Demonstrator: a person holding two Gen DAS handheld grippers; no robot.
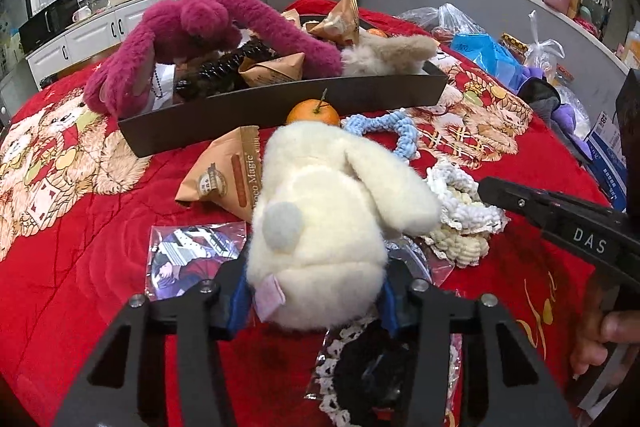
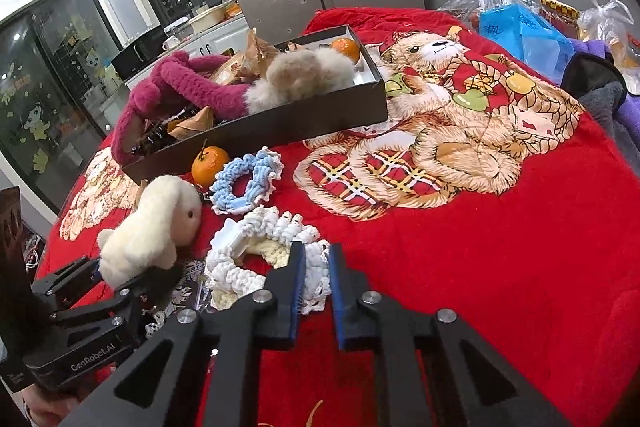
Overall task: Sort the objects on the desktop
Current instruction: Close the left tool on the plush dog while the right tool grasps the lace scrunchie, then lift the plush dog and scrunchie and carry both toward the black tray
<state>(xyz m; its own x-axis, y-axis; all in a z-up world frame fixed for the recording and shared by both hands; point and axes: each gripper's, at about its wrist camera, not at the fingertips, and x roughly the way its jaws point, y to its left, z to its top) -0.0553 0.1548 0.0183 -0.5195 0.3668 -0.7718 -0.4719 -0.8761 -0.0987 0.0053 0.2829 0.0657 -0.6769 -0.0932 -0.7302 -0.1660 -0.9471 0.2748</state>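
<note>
Two grippers are over a red blanket (image 2: 500,247). The left gripper (image 1: 316,291) is clamped on the rear of a cream plush rabbit (image 1: 320,211), blue pads pressed to both flanks; the toy sits near the blanket's front edge, head toward a dark tray (image 1: 280,107). The right gripper (image 2: 318,283) has its fingers slightly parted around part of a white crocheted scrunchie (image 2: 256,259), though whether they actually pinch it cannot be told. A mandarin (image 2: 210,165) and blue scrunchie (image 2: 244,183) lie just before the tray, which holds a magenta plush (image 2: 180,87).
</note>
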